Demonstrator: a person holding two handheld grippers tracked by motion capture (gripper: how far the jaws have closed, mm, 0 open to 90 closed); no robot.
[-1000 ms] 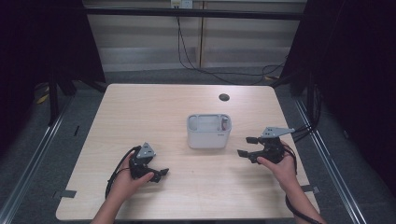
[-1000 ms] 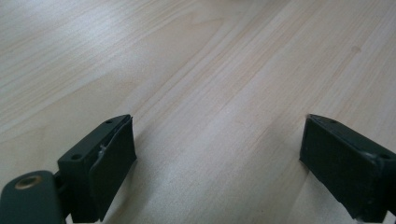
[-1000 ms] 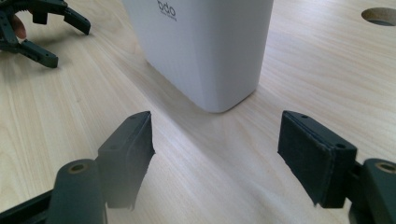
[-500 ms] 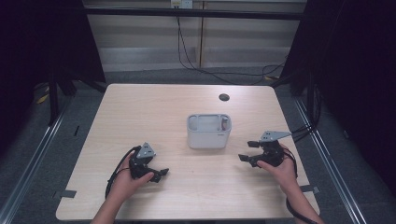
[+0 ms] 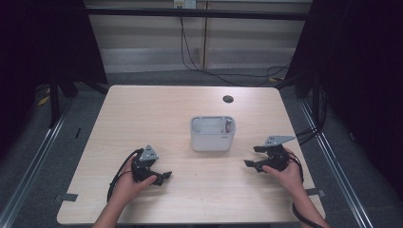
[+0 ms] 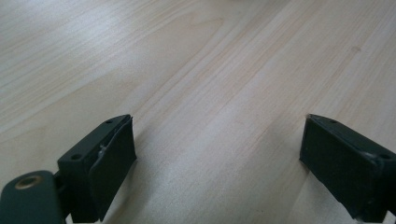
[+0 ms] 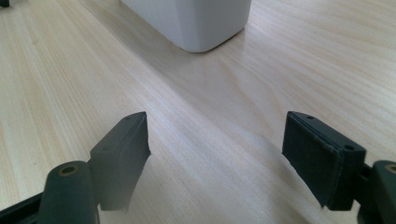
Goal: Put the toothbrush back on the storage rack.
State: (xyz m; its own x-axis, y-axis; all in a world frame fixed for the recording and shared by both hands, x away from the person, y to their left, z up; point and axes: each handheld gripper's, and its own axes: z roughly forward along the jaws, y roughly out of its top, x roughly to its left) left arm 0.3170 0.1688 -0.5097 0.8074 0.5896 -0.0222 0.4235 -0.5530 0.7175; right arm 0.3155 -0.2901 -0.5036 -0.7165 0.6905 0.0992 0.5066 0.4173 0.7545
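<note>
A white rounded-corner container stands at the middle of the wooden table; something small and reddish lies inside at its right end. My left gripper rests low at the near left, open, with bare wood between its jaws. At the near right, my right gripper points left toward the container and is open. Its jaws have just been opening, and nothing is between them. A corner of the container shows ahead of it, well apart from the jaws.
A dark round hole sits in the tabletop behind the container. Black cables trail from both grippers over the near edge. Dark frames and floor rails flank the table on both sides.
The right gripper has drifted slightly toward the near edge of the table. The left gripper and the container have not moved.
</note>
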